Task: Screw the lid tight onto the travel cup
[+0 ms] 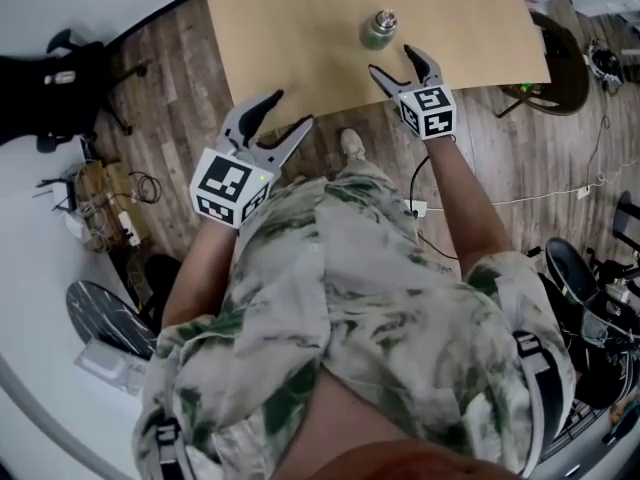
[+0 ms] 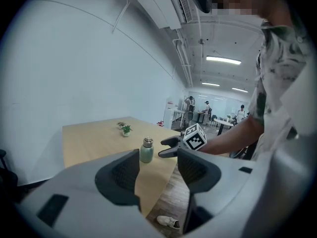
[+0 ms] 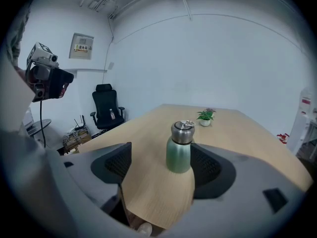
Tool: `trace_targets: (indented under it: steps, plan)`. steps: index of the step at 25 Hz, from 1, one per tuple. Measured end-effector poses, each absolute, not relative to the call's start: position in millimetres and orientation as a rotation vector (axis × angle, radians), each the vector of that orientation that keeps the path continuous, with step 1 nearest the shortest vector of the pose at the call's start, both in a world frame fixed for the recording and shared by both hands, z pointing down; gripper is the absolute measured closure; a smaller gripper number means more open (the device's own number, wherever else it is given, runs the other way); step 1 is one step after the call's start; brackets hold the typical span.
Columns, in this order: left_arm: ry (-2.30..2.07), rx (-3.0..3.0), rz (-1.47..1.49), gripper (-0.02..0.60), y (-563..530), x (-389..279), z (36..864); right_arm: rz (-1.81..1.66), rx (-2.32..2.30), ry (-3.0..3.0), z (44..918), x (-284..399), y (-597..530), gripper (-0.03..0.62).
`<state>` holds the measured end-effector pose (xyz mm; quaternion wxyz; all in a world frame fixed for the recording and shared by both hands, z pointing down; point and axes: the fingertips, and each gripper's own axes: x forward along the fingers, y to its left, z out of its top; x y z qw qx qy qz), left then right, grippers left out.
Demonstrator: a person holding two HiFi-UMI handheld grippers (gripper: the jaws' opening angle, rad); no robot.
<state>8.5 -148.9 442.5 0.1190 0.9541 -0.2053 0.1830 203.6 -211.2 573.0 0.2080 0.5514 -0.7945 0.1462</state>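
Head view, read from the left: the left gripper (image 1: 290, 110) is held over the floor, short of the near edge of the table (image 1: 300, 28). Its jaws are spread wide and nothing is caught between them, as is confirmed in the left gripper view. Further right, the travel cup (image 1: 379, 30) is seen standing upright on the table close to that edge, with the lid (image 3: 182, 132) seated on its neck; whether the lid is already tight cannot be told. At the right, the right gripper (image 1: 392, 60) is held just beside the cup, apart from it. In the right gripper view the cup is framed between widely parted pads, with neither pad touching it.

The cup is judged to be rigid metal, with a smooth green body that may slip under hard pads. Its weight depends on contents that cannot be seen. Because it is tall on a narrow base, it could be tipped by a sideways push. The green body is best clamped at mid-height by one gripper, while the steel lid is taken across its sides by the other and turned.
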Motion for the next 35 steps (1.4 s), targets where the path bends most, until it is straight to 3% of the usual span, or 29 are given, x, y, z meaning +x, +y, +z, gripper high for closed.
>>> trace_targets:
  steps: [35]
  plan:
    - [-0.869, 2.617, 0.590, 0.330, -225.3, 74.9, 453.8, 0.441, 1.233, -2.332, 670.7, 229.0, -320.2, 0.192]
